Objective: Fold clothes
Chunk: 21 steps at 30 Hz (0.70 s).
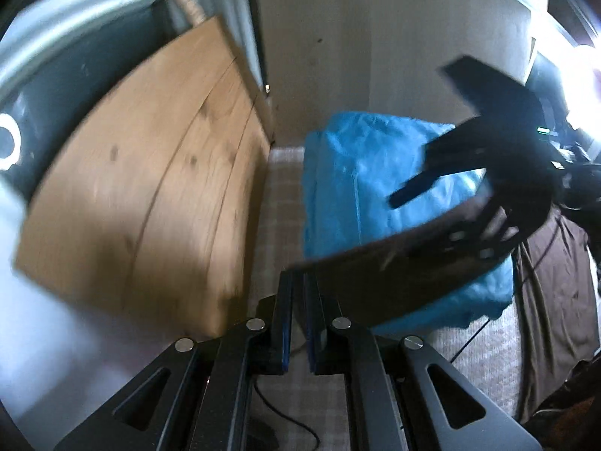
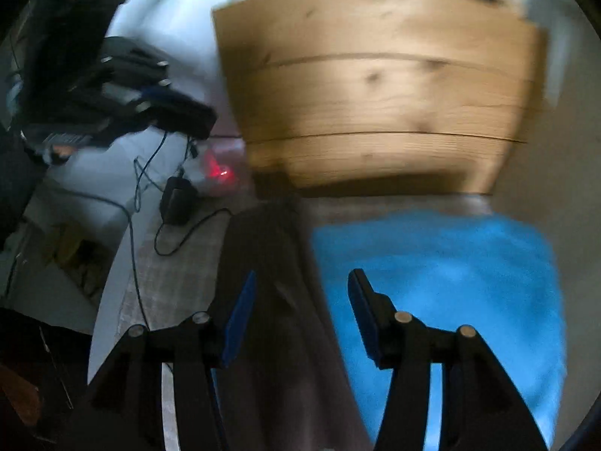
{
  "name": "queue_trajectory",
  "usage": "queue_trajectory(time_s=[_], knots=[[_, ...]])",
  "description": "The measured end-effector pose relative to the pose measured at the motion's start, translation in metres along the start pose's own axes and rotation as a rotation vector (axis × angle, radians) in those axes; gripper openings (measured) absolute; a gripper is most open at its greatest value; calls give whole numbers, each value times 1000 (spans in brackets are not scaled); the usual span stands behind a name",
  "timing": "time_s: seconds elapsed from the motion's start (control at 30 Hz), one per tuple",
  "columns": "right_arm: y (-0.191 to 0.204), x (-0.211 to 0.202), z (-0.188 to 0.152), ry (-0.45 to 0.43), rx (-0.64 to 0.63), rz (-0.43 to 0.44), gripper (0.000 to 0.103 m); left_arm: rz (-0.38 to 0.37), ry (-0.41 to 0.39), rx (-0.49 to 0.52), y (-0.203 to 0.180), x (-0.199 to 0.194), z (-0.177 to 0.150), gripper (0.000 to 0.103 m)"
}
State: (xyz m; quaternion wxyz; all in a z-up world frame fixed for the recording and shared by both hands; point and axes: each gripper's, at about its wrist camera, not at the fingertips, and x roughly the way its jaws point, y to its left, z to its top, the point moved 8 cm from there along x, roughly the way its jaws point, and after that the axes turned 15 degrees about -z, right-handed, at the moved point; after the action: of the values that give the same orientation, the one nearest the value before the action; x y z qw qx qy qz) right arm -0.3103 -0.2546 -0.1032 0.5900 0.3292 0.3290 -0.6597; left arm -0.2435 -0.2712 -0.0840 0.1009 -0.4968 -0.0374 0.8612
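A brown garment [image 1: 394, 274] stretches from my left gripper [image 1: 298, 282] off to the right, and the jaws are shut on its edge. Behind it a folded bright blue cloth [image 1: 360, 188] lies on the checked rug [image 1: 278, 203]. My right gripper [image 1: 417, 176] hovers blurred over the blue cloth. In the right wrist view, the right gripper [image 2: 300, 300] stands open, and the brown garment [image 2: 278, 293] runs between its fingers without being pinched. The blue cloth [image 2: 450, 282] lies just to its right. The left gripper [image 2: 188, 116] is a dark blur at the upper left.
A wooden panel [image 1: 142, 173] [image 2: 375, 86] stands beside the rug. A black power adapter [image 2: 175, 199] and loose cables [image 2: 131, 225] lie on the floor at the left, near a red glow [image 2: 218, 171]. More dark cloth [image 1: 544, 282] lies at the right.
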Motion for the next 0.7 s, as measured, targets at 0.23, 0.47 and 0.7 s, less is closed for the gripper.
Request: queue_trajectory(time_s=[0.23, 0.47, 0.7], knots=[[12, 9, -17, 87, -21, 35, 6, -46, -12, -52, 14, 11, -39, 7], [-55, -51, -48, 42, 256, 101, 6, -160, -31, 54, -12, 32, -16, 11], [-123, -49, -98, 179, 291, -242, 33, -224, 15, 166, -41, 89, 29, 15]])
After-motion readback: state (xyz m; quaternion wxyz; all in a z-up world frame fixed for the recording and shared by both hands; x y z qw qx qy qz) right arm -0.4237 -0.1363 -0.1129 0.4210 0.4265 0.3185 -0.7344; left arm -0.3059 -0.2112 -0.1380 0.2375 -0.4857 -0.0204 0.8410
